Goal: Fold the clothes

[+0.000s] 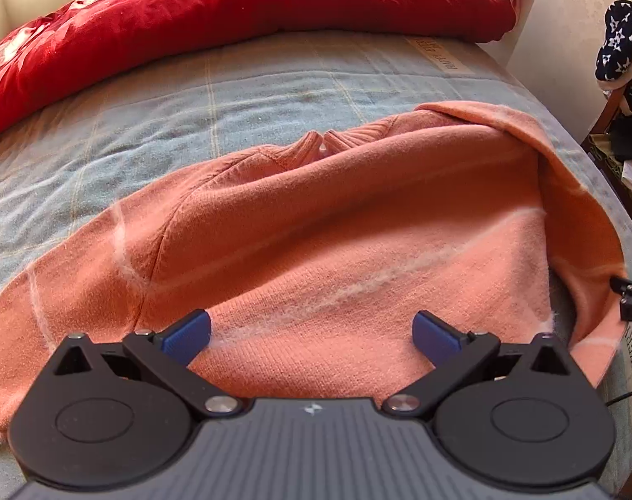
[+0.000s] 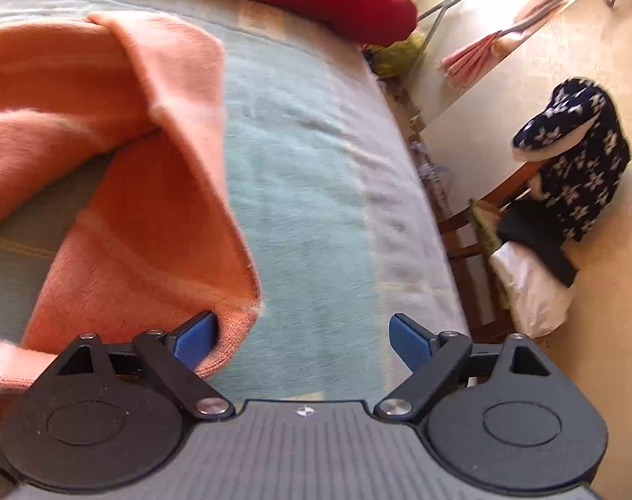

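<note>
While the orange sweater (image 1: 316, 225) lay spread across the pale blue blanket (image 1: 191, 96) on the bed, collar toward the red duvet (image 1: 191, 12), both tools stood over it with nothing gripped. The left hand-held gripper (image 1: 311, 335) hung above the knit near the hem, its blue pads wide apart and no cloth between them. The right hand-held gripper (image 2: 303, 343) was likewise spread wide at the sweater's right side, where a flap of fabric (image 2: 157, 191) had been turned over; its left pad (image 2: 195, 343) sat just beside the flap's lower corner, possibly touching it, while the other pad was over bare blanket.

Judging from this, the fold looked only partly made. The turned flap stood loosely, with a hollow under it, so it could slump or roll outward if nothing pressed it flat. Because that corner lay right against one pad, a careless sideways move might snag the fuzzy knit and drag the flap askew. The sweater also reached close to the bed's right edge, beyond which a chair (image 2: 482, 225) piled with dark patterned clothing (image 2: 578, 158) stood; a hard tug that way could pull the cloth over the side.
</note>
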Action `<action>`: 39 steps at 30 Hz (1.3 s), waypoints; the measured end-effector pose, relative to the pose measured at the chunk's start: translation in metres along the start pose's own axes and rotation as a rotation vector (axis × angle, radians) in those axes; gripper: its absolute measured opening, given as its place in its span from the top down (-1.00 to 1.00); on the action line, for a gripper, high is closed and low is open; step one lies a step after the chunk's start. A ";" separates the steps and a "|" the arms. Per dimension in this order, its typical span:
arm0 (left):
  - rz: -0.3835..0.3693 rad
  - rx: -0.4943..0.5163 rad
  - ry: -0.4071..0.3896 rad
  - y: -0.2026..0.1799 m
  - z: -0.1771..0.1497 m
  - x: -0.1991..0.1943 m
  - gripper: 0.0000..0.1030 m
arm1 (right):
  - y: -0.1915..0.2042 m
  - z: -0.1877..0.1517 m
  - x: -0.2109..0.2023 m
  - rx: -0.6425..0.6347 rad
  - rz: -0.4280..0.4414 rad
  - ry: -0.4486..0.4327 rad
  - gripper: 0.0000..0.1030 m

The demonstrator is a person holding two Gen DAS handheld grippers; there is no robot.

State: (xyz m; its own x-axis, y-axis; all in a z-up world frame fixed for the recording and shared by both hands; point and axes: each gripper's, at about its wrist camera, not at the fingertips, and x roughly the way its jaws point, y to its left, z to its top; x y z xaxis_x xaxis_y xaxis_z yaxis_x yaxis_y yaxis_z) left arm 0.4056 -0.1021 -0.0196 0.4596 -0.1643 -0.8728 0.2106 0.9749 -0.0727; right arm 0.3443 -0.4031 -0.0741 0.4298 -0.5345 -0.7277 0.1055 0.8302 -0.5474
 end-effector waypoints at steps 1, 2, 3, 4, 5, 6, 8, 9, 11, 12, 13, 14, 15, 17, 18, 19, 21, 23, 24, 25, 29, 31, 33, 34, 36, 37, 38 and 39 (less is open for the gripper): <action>0.000 -0.003 0.001 0.000 0.001 0.001 -0.98 | -0.004 0.001 0.007 -0.020 -0.056 -0.010 -0.80; -0.002 -0.004 0.003 0.000 0.002 0.001 -0.98 | -0.010 0.004 0.016 -0.017 -0.078 -0.013 -0.80; -0.003 -0.001 0.003 -0.001 0.003 0.002 -0.98 | -0.016 0.006 0.024 -0.014 -0.100 -0.015 -0.81; -0.001 0.008 0.002 -0.001 0.003 0.002 -0.98 | -0.024 0.010 0.033 -0.008 -0.112 -0.015 -0.81; 0.001 0.020 0.001 -0.002 0.004 0.002 -0.98 | -0.031 0.014 0.041 -0.005 -0.125 -0.016 -0.81; 0.006 0.034 -0.001 -0.002 0.004 0.002 -0.98 | -0.036 0.018 0.047 -0.015 -0.147 -0.026 -0.81; 0.019 0.054 -0.004 -0.002 0.005 0.001 -0.98 | -0.050 0.028 0.059 -0.028 -0.181 -0.047 -0.82; 0.021 0.058 -0.003 -0.002 0.006 0.001 -0.98 | -0.057 0.032 0.064 -0.027 -0.193 -0.053 -0.83; 0.025 0.061 -0.002 0.000 0.006 0.000 -0.98 | -0.074 0.042 0.073 -0.002 -0.203 -0.049 -0.84; 0.026 0.057 0.000 0.001 0.006 0.001 -0.98 | -0.080 0.047 0.075 0.010 -0.195 -0.035 -0.84; 0.026 0.052 0.001 0.003 0.006 0.000 -0.98 | -0.087 0.052 0.076 0.023 -0.185 -0.024 -0.84; 0.024 0.047 0.000 0.004 0.007 0.000 -0.98 | -0.093 0.056 0.071 0.041 -0.163 -0.032 -0.84; 0.022 0.043 -0.003 0.006 0.007 -0.001 -0.98 | -0.095 0.058 0.061 0.053 -0.136 -0.064 -0.83; 0.019 0.040 -0.009 0.008 0.009 -0.001 -0.98 | -0.095 0.062 0.039 0.055 -0.049 -0.133 -0.83; 0.022 0.044 -0.013 0.009 0.010 0.000 -0.98 | -0.092 0.064 0.028 0.048 0.007 -0.169 -0.84; 0.028 0.049 -0.018 0.009 0.012 0.001 -0.98 | -0.089 0.067 0.017 0.040 0.064 -0.205 -0.84; 0.041 0.054 -0.028 0.010 0.017 0.003 -0.98 | -0.067 0.075 0.004 -0.015 0.162 -0.259 -0.85; 0.040 0.049 -0.035 0.013 0.023 0.005 -0.98 | -0.039 0.084 0.001 -0.083 0.216 -0.282 -0.86; 0.037 0.047 -0.036 0.014 0.026 0.006 -0.98 | -0.022 0.090 0.007 -0.121 0.225 -0.277 -0.86; 0.039 0.052 -0.037 0.015 0.028 0.006 -0.98 | -0.006 0.096 0.012 -0.157 0.233 -0.271 -0.85; 0.064 0.089 -0.046 0.021 0.035 0.007 -0.98 | 0.021 0.117 0.028 -0.200 0.224 -0.259 -0.78; 0.096 0.119 -0.052 0.024 0.037 0.009 -0.98 | 0.014 0.130 0.025 -0.167 0.223 -0.289 -0.78; 0.117 0.135 -0.053 0.027 0.039 0.012 -0.98 | 0.004 0.145 0.027 -0.129 0.201 -0.304 -0.78; 0.119 0.134 -0.052 0.029 0.041 0.013 -0.98 | -0.001 0.153 0.030 -0.112 0.193 -0.310 -0.78; 0.117 0.126 -0.050 0.032 0.045 0.018 -0.98 | -0.009 0.172 0.043 -0.082 0.175 -0.300 -0.78; 0.114 0.121 -0.051 0.034 0.047 0.021 -0.98 | -0.012 0.182 0.049 -0.068 0.160 -0.295 -0.78; 0.113 0.117 -0.051 0.035 0.049 0.024 -0.98 | -0.013 0.192 0.057 -0.053 0.155 -0.291 -0.79; 0.111 0.115 -0.051 0.036 0.050 0.026 -0.98 | -0.015 0.200 0.067 -0.035 0.163 -0.280 -0.81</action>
State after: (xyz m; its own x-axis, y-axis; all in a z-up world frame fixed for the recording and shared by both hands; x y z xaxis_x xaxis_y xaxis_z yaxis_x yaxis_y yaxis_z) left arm 0.4688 -0.0788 -0.0209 0.5281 -0.0664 -0.8466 0.2519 0.9643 0.0815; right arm 0.5509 -0.4194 -0.0323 0.6688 -0.3266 -0.6679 -0.0136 0.8928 -0.4502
